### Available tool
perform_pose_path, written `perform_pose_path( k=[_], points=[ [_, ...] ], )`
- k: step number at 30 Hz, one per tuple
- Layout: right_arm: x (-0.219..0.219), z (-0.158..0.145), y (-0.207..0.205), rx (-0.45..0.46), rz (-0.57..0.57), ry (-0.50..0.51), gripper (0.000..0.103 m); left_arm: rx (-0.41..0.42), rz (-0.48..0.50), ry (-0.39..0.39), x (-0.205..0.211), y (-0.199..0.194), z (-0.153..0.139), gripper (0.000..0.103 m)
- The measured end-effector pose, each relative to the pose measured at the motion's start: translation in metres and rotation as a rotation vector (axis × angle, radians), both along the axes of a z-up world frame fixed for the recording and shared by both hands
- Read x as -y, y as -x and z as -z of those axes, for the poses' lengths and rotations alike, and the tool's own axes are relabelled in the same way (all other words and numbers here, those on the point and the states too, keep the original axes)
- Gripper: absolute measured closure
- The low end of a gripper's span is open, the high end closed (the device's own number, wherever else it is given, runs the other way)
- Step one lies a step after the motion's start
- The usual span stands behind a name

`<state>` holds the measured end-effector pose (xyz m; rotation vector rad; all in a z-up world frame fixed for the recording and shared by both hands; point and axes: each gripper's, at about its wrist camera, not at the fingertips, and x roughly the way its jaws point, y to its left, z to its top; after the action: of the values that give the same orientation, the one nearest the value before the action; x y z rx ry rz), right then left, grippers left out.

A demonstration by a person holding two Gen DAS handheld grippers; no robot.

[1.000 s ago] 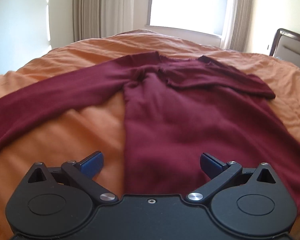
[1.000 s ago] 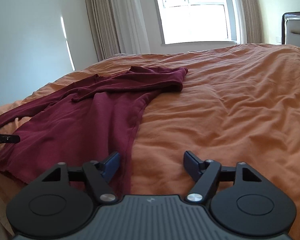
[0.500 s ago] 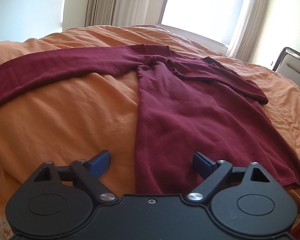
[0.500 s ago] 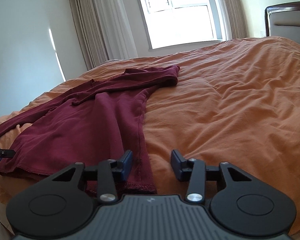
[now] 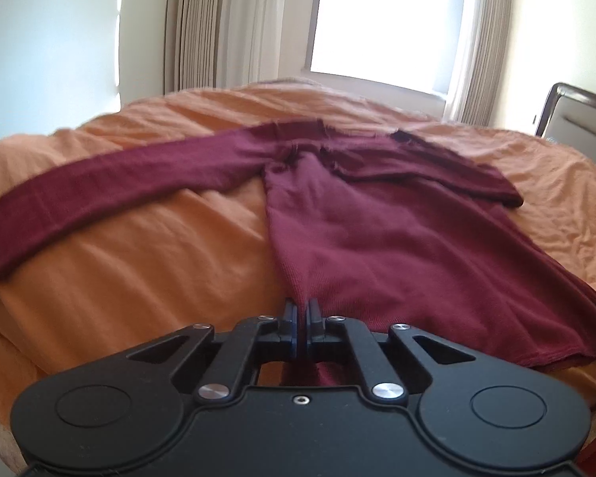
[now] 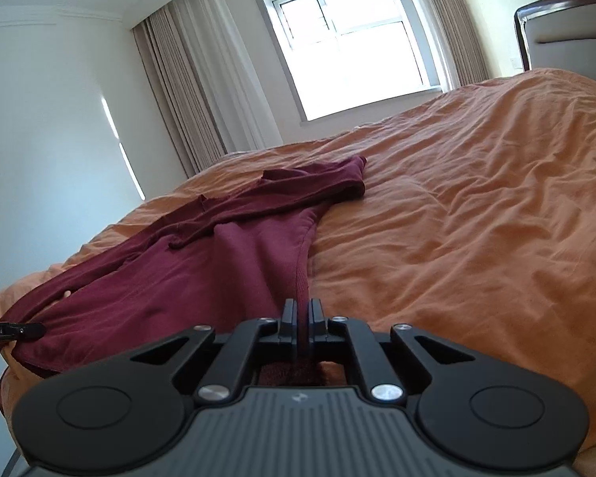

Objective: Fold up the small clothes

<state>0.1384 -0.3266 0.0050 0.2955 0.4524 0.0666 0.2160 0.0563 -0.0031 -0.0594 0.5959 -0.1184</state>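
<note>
- Maroon top [image 5: 377,238] lies flat on the orange bed [image 5: 139,258], length running away from the grippers, neck farthest.
- Left gripper [image 5: 302,310] pinches one hem corner.
- Right gripper [image 6: 302,310] pinches the other.

The top [image 5: 377,230] is plain maroon, darker at the collar. It lies on a plain orange bedspread [image 5: 139,254]. The left gripper [image 5: 302,314] is black with blue pads and silver rivets; the right gripper [image 6: 302,312] is black with a ribbed grey base. The curtains [image 6: 186,91] are beige, the walls [image 6: 51,119] white, the headboard [image 6: 568,28] grey with a dark brown frame.
</note>
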Motion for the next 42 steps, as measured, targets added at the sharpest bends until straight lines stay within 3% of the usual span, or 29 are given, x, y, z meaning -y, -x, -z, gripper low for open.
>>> perform_pose_path(
  k=[4,10,32,39,42],
  points=[
    [-0.005,0.004,0.003,-0.013,0.003,0.043,0.098,0.035,0.001,0.006,-0.015,0.014,-0.015,0.1],
    [-0.002,0.031,0.004,-0.067,0.036,-0.005,0.098,-0.041,-0.037,0.071,-0.028,0.015,0.017,0.1],
    [-0.008,0.023,0.003,-0.067,0.01,0.091,0.097,-0.009,-0.057,0.149,-0.035,0.02,0.025,0.099],
    [-0.015,0.02,0.003,-0.077,0.008,0.173,0.094,-0.019,-0.055,0.187,-0.041,0.019,0.03,0.096],
    [-0.021,0.016,0.002,-0.075,0.015,0.237,0.073,-0.027,-0.07,0.203,-0.044,0.02,0.031,0.082]
  ],
)
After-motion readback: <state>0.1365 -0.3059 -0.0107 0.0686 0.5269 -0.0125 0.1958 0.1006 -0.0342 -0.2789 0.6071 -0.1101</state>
